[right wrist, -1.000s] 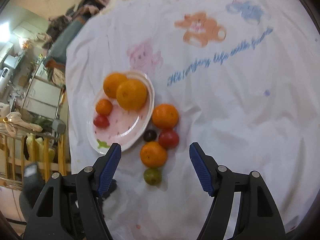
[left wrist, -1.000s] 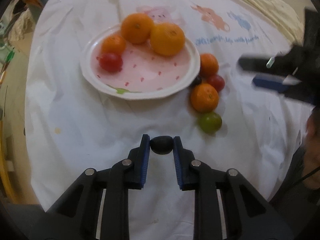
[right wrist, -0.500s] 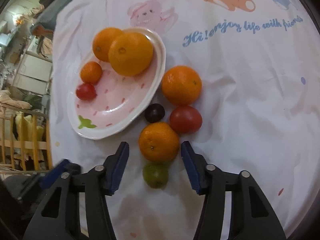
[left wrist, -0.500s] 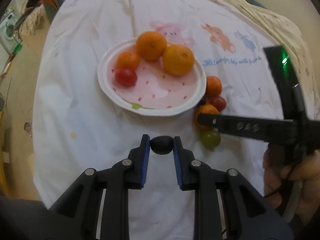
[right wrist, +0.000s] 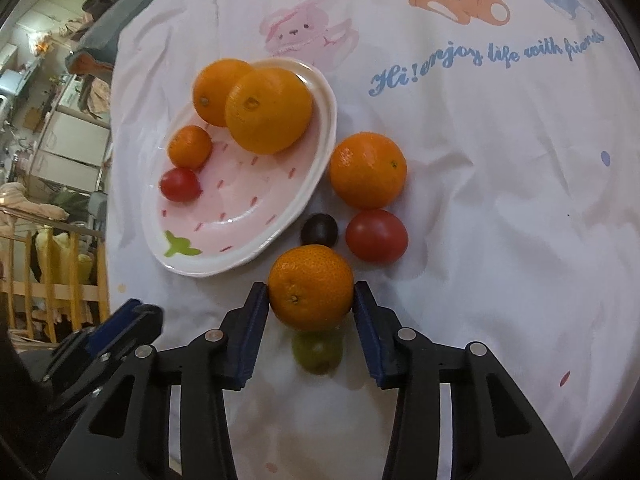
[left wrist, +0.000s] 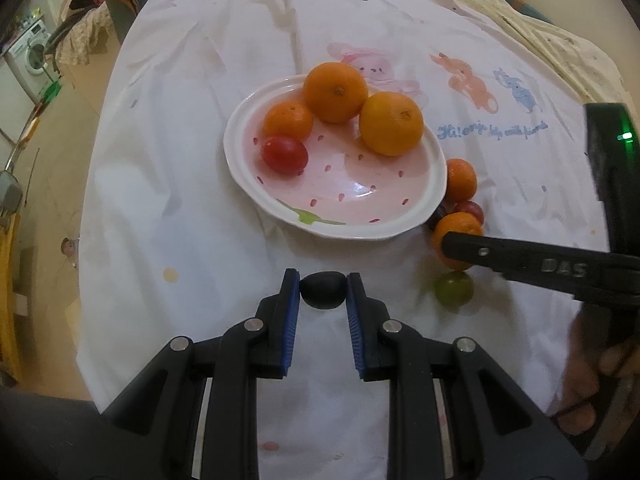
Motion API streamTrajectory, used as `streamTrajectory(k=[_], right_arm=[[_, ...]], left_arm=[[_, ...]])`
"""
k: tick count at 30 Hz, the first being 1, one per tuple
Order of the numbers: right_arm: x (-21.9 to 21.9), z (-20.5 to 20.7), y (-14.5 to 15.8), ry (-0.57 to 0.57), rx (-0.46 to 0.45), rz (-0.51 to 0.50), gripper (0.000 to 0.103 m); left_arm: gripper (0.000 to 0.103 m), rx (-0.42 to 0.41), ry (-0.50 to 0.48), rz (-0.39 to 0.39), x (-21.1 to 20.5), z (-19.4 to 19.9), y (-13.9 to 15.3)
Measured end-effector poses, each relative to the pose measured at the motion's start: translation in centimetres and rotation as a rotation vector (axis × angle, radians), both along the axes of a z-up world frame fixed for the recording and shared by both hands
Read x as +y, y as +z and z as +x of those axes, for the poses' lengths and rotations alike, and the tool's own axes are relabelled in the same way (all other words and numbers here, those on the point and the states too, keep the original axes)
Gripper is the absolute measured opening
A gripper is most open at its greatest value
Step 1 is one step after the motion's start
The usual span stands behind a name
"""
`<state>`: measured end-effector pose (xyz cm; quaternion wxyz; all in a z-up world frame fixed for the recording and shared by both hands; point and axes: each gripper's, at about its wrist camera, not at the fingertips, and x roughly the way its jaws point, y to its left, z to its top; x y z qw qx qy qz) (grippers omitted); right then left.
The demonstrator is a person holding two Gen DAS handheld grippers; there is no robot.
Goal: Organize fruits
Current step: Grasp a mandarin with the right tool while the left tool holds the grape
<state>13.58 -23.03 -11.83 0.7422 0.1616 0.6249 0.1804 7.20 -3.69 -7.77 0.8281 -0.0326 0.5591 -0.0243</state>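
The pink strawberry-pattern plate (right wrist: pixel 320 128) sat on a white cartoon-print tablecloth (right wrist: pixel 500 200) and served as the reference for everything else. On the plate lay two large oranges (right wrist: pixel 268 110), a small mandarin (right wrist: pixel 189 147) and a red tomato (right wrist: pixel 180 185), all crowded toward its far and left side. Off the plate's right rim rested another mandarin (right wrist: pixel 368 170), with a red tomato (right wrist: pixel 377 235) and a dark plum (right wrist: pixel 319 229) just nearer, the plum close against the rim. The right gripper (right wrist: pixel 311 300) had its blue pads pressed on both sides of a mandarin (right wrist: pixel 311 287) near the plate's near-right edge, with a green tomato (right wrist: pixel 317 350) just behind that fruit, between the fingers. The left gripper (left wrist: pixel 323 290) hovered in front of the plate's near edge, clamped on a small dark plum (left wrist: pixel 322 290) between its fingertips.
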Motion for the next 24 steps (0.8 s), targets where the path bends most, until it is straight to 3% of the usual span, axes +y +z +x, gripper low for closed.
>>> streamTrajectory(k=[10,18,24], right_arm=[[-0.8,-1.1,3.1,-0.01,-0.078,0.016,0.045],[-2.6,-1.3,7.0,-0.075,-0.24,0.1,0.045],[-2.7,-1.7,8.5,-0.045,-0.303,0.144,0.045]], left_arm=[[0.019,-0.05,-0.001,0.016,0.4,-0.3,0.8],[0.02,-0.176,0.048,0.035,2.2,-1.1,3.0],[0.019,-0.161,0.087,0.055,3.5,-1.2,3.3]])
